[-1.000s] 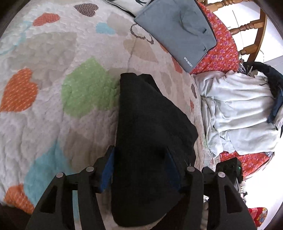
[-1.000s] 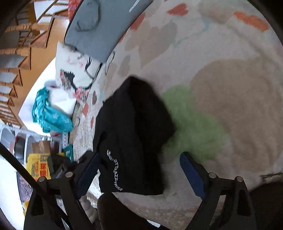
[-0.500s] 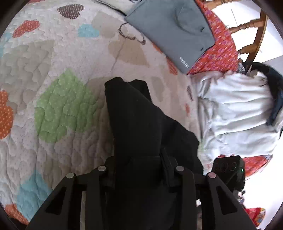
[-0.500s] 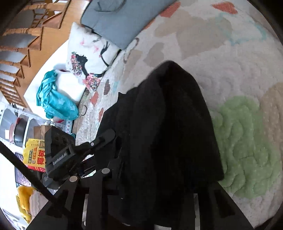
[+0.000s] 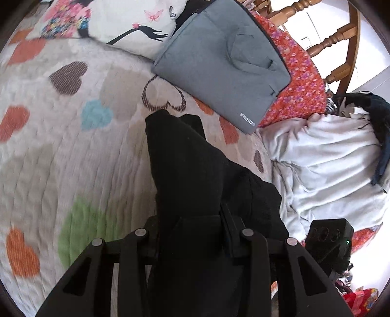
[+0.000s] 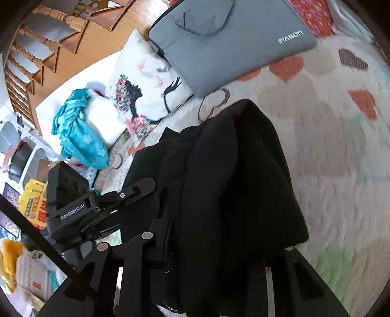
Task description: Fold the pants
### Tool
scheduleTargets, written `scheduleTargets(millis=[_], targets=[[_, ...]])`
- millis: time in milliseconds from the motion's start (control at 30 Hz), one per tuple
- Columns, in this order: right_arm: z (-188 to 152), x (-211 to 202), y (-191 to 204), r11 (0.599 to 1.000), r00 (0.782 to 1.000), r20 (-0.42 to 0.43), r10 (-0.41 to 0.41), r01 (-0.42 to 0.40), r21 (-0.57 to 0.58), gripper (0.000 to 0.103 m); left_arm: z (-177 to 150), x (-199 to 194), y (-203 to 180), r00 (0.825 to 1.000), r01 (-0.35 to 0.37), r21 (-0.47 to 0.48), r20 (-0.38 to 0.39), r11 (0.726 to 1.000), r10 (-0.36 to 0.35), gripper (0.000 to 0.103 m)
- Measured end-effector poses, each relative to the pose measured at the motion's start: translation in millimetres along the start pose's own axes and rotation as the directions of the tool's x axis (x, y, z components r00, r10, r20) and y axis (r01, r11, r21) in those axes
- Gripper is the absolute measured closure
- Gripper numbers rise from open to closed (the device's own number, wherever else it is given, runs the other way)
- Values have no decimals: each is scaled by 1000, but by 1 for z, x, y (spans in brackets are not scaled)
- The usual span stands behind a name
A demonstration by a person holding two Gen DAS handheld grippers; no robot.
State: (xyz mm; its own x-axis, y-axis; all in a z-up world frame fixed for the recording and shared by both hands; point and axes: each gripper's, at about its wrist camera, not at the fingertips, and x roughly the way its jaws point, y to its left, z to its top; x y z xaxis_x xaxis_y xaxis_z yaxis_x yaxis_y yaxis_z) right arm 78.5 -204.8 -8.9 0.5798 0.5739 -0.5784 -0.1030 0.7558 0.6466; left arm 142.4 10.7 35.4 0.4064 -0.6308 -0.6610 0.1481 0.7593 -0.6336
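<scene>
On my left, the left gripper is clamped on the near edge of the pants; a second ago its jaws stood wide apart over the cloth with the blue pads showing, and now those pads are buried in black fabric. The pants hang forward from the grip as a dark bundle over the quilt, their far tip reaching toward the gray bag. The background has slid too: the pillow has come into this view, so I judge I am lifting and carrying the cloth forward. That reads to me as the start of a fold, with the near edge being brought over toward the far end.

On my right, the right gripper has likewise gone from spread open to closed on the pants, though fabric drapes over its right finger and hides the contact there. With both ends pinched, the edge can travel level.

The left view alone shows the pale laundry pile just beside the pants, close enough to snag. The right view alone shows the left gripper from outside at the pants' far edge, plus the teal cloth off the bed. Neither view shows how flat the lower layer lies.
</scene>
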Motion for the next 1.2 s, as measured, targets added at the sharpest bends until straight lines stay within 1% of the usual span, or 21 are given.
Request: scheduleTargets(millis=[167,267,333,367,400,467,533,567,600,667,700,733,800,833,900,933,1000,1033,1100,1167,1200], targets=[[28,26,-19,999,1000,4,-20,20,35,70,28,32,1,999,-46,14,-13,999,46,67],[39,44,-35,998,999,-6,-35,35,59,69,37,56,7,995,-97,25,-30,995,98,66],[42,58,-51,995,998,-33,-58,60,78,64,37,73,17,983,-172,20,-54,985,173,60],[41,63,-58,993,997,-45,-68,72,90,57,36,77,20,981,-181,13,-63,983,181,56],[39,66,-64,992,996,-53,-69,75,105,55,34,78,24,983,-170,-1,-67,985,170,55],[34,62,-72,992,999,-37,-28,32,119,55,32,71,28,988,-137,-26,-73,990,135,54],[32,52,-75,992,999,-44,-26,31,124,51,32,58,28,990,-119,-31,-78,992,116,55],[31,45,-75,992,998,-38,-47,51,117,45,32,49,27,991,-119,-21,-67,993,118,55],[30,33,-75,992,997,-16,-77,79,102,41,32,37,25,992,-120,-5,-41,993,120,55],[30,8,-72,987,989,53,-141,136,87,40,31,17,24,993,-122,6,10,993,122,55],[30,-6,-69,983,981,94,-172,165,79,40,31,10,26,993,-116,-6,28,993,116,55],[32,-19,-62,983,973,145,-180,173,61,39,32,6,27,994,-105,-19,39,994,106,55],[36,-31,-50,988,970,189,-153,150,29,38,35,4,24,994,-82,-32,63,996,84,55],[39,-33,-44,994,975,192,-113,112,16,37,37,6,19,995,-72,-26,74,997,73,55],[45,-26,-37,1000,986,167,-30,30,1,37,42,14,6,995,-55,-7,88,998,55,55],[47,-18,-34,1000,989,151,-5,5,-4,37,45,20,-1,995,-44,3,94,999,43,54],[48,-1,-33,1000,993,114,17,-14,-27,37,50,36,-6,995,-47,11,85,999,45,49],[48,11,-33,1000,996,87,10,-7,-30,37,53,50,-4,996,-63,0,57,998,63,49],[43,34,-47,999,999,31,-40,40,-11,37,55,74,6,995,-96,-26,10,995,96,49],[39,43,-57,998,998,21,-64,64,-21,37,55,90,12,991,-132,-21,-15,991,131,49],[38,45,-59,997,998,29,-60,61,-39,37,56,91,12,990,-138,-10,-13,990,138,49]])
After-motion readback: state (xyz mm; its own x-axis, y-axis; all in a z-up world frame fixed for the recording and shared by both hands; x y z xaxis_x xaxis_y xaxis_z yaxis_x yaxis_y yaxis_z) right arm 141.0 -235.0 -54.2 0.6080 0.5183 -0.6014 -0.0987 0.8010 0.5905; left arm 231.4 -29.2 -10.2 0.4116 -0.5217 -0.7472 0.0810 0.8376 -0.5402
